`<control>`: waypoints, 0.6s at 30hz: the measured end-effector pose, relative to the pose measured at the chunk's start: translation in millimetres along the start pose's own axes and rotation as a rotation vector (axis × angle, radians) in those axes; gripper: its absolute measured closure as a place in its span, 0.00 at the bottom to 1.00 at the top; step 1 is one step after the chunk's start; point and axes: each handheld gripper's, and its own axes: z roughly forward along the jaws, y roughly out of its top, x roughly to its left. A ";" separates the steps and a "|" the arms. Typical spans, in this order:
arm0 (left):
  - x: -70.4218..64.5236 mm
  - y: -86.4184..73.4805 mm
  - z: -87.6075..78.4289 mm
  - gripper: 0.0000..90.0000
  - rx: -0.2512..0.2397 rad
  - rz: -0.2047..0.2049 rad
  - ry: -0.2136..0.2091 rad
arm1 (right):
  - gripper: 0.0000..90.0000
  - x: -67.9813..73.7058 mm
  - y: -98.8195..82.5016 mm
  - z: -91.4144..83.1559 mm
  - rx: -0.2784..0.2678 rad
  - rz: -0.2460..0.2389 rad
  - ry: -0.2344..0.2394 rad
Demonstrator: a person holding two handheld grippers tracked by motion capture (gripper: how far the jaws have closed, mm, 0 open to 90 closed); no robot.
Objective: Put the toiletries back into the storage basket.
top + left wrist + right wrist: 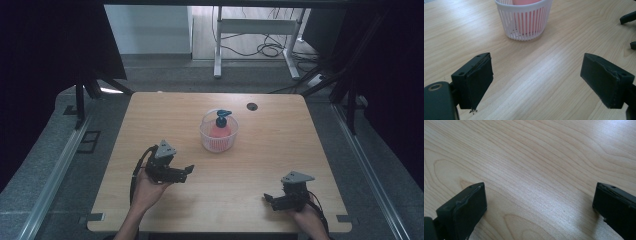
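Note:
A white slatted basket stands near the middle of the wooden table and holds a pink pump bottle with a blue pump head. My left gripper lies low at the table's front left, jaws pointing right, open and empty. In the left gripper view the basket stands just ahead of the open gripper, with the pink bottle inside it. My right gripper rests at the front right, pointing left. In its own view it stands open over bare wood.
A round dark cable hole sits near the table's far edge. Beyond the table are a white desk frame and loose cables on the floor. The other gripper's black jaw tips show at the right edge of the left gripper view.

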 end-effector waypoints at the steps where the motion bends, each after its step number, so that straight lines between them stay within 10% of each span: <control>1: 0.3 -1.8 -1.1 0.12 0.001 0.000 0.002 | 0.00 0.0 0.0 0.0 0.000 0.000 0.000; 18: 9.5 -32.6 -15.9 0.12 -0.004 -0.044 -0.002 | 0.00 0.0 0.0 0.0 0.001 0.000 0.000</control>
